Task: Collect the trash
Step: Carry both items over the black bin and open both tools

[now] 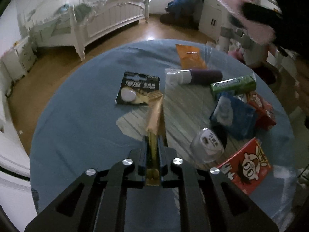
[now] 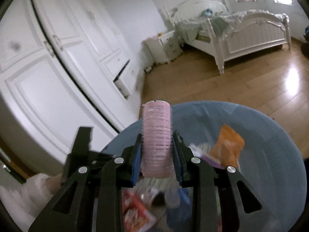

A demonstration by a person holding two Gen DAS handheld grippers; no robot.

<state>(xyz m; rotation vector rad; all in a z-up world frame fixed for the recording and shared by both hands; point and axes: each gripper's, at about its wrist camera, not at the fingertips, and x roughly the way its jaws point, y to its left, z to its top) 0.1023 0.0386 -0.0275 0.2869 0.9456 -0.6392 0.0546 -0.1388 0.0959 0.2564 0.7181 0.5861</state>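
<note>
My left gripper (image 1: 153, 135) is shut on the handle of a gold-tan dustpan-like scoop (image 1: 156, 112) that rests on a round table with a blue cloth (image 1: 81, 119). Trash lies on the table: a black battery card (image 1: 138, 89), an orange packet (image 1: 190, 57), a purple and white tube (image 1: 195, 76), a green gum tube (image 1: 234, 85), a blue packet (image 1: 233, 114), red boxes (image 1: 246, 165), a clear cup (image 1: 207, 145). My right gripper (image 2: 156, 145) is shut on a pink hair roller (image 2: 156, 137), held above the table's left edge; the roller also shows blurred in the left wrist view (image 1: 245, 15).
A white bed (image 1: 104, 21) stands beyond the table on a wooden floor (image 1: 158, 29). A white wardrobe (image 2: 58, 58) is at the left in the right wrist view. White cabinets (image 1: 212, 19) and a pile of dark clothes (image 1: 185, 2) are at the back right.
</note>
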